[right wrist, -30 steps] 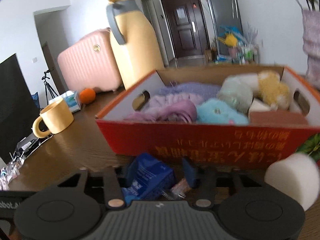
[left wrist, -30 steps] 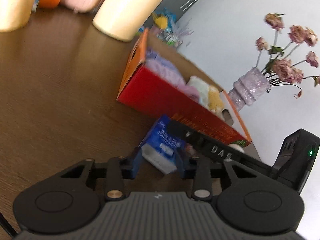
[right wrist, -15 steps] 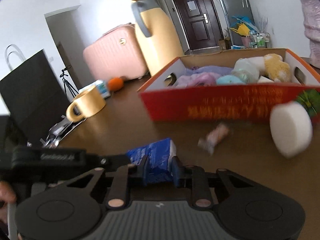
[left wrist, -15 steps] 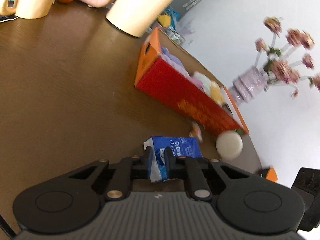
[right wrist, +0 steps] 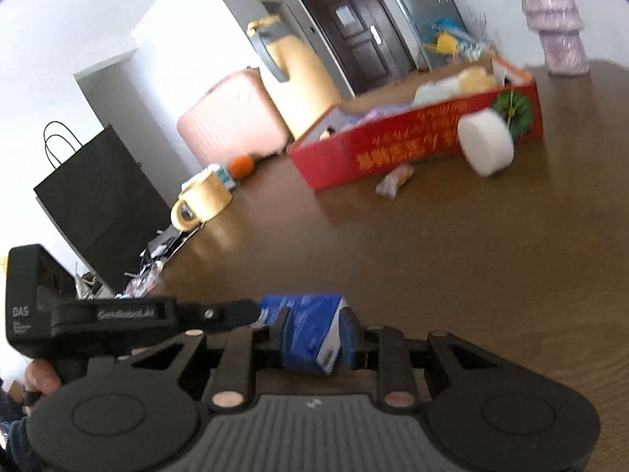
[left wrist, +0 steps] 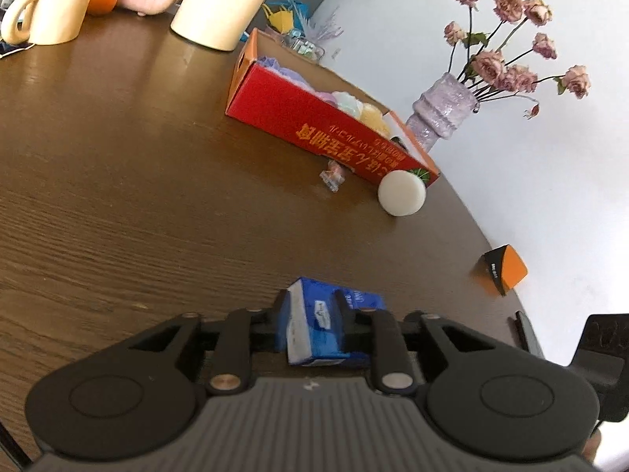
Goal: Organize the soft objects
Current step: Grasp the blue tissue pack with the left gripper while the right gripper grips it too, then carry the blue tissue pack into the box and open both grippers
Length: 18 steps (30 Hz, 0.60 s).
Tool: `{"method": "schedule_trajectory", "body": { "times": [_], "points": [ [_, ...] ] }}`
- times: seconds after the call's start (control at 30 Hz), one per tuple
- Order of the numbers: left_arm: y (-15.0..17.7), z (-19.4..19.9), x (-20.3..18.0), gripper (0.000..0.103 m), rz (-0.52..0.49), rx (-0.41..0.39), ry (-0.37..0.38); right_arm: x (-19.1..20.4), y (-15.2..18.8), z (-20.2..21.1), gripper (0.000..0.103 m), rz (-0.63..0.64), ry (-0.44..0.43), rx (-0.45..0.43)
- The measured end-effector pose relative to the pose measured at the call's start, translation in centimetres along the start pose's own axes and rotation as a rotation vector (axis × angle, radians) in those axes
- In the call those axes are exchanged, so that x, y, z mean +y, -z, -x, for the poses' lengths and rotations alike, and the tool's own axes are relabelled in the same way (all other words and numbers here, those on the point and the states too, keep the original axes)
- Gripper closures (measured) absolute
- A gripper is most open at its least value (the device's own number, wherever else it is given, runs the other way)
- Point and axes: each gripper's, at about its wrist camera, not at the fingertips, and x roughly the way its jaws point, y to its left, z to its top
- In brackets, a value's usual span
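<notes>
A blue tissue pack (left wrist: 361, 301) sits just above the brown table (left wrist: 118, 196), held between both grippers. My left gripper (left wrist: 313, 314) has its fingers on the pack's two sides, and its jaws are opening slightly. From the other side, my right gripper (right wrist: 314, 330) grips the same pack (right wrist: 302, 306); its jaws are also easing open. Farther off is the red cardboard box (left wrist: 314, 133) filled with soft pastel items (left wrist: 354, 104). A white round sponge (left wrist: 401, 193) leans on the box front, with a small wrapped packet (left wrist: 333, 171) beside it.
A cream mug (left wrist: 55, 11), a yellow jug (left wrist: 224, 4) and an orange fruit (right wrist: 241, 166) stand at the table's far side. A vase of dried roses (left wrist: 442, 110) is behind the box. An orange-black cube (left wrist: 505, 269) sits near the rounded table edge. A black paper bag (right wrist: 98, 204) and pink suitcase (right wrist: 232, 118) are beyond.
Both grippers have drawn back from the red box with the blue pack, so the box and sponge now lie farther away. The left jaws pinched in on the pack, then widened.
</notes>
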Motion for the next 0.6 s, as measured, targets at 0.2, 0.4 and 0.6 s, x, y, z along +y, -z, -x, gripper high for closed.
{"method": "schedule_trajectory", "body": {
  "times": [0.2, 0.4, 0.6],
  "points": [
    [0.2, -0.2, -0.4, 0.059, -0.012, -0.007, 0.000, -0.7, 0.0, -1.8, 0.076, -0.050, 0.001, 0.015],
    [0.6, -0.7, -0.2, 0.080, -0.011, 0.013, 0.015, -0.4, 0.5, -2.8, 0.076, -0.065, -0.007, 0.035],
    [0.7, -0.6, 0.6, 0.085, 0.016, 0.005, 0.021, -1.0, 0.9, -3.0, 0.078, -0.108, -0.021, 0.040]
  ]
}}
